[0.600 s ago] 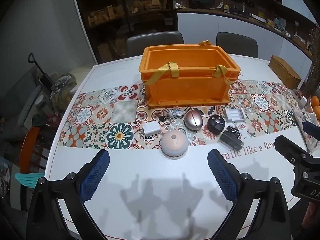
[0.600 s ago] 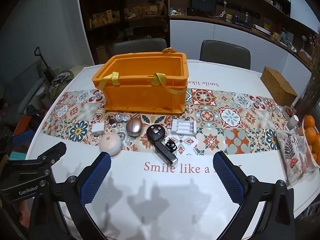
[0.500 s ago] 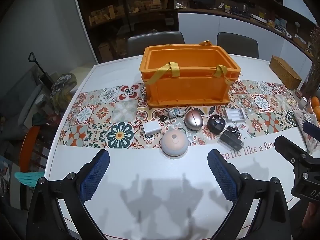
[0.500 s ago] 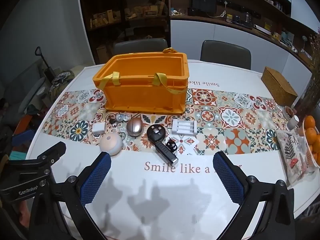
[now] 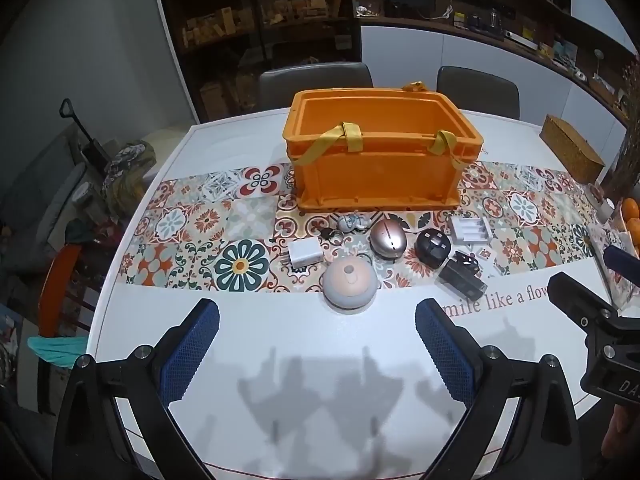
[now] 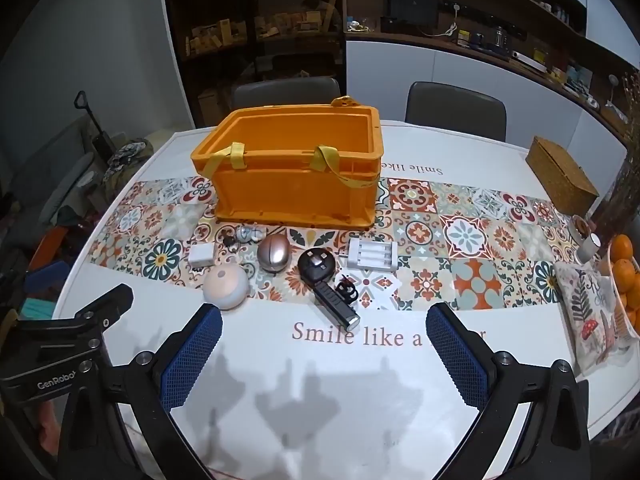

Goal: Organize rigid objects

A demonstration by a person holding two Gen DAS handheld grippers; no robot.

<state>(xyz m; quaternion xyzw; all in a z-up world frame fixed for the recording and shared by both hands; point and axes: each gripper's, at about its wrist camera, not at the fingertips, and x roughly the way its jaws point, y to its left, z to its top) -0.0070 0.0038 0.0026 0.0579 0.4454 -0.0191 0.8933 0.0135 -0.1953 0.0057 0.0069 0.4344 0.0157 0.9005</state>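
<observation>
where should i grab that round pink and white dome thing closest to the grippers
Take the round pink-and-white dome gadget low, across its widest band near the base, coming straight down from above with the open left gripper, which probably suits it best. The top slopes away and has a small nub, so pads would likely slip higher up. Its sides look clear; the white square charger sits apart.

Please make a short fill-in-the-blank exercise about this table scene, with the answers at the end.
1. The crate behind the small objects is coloured ____.
2. Both the left gripper and the right gripper have jaws that are ____.
3. The round pink dome lies ____ the crate, on the table.

Answers: orange; open; outside
</observation>
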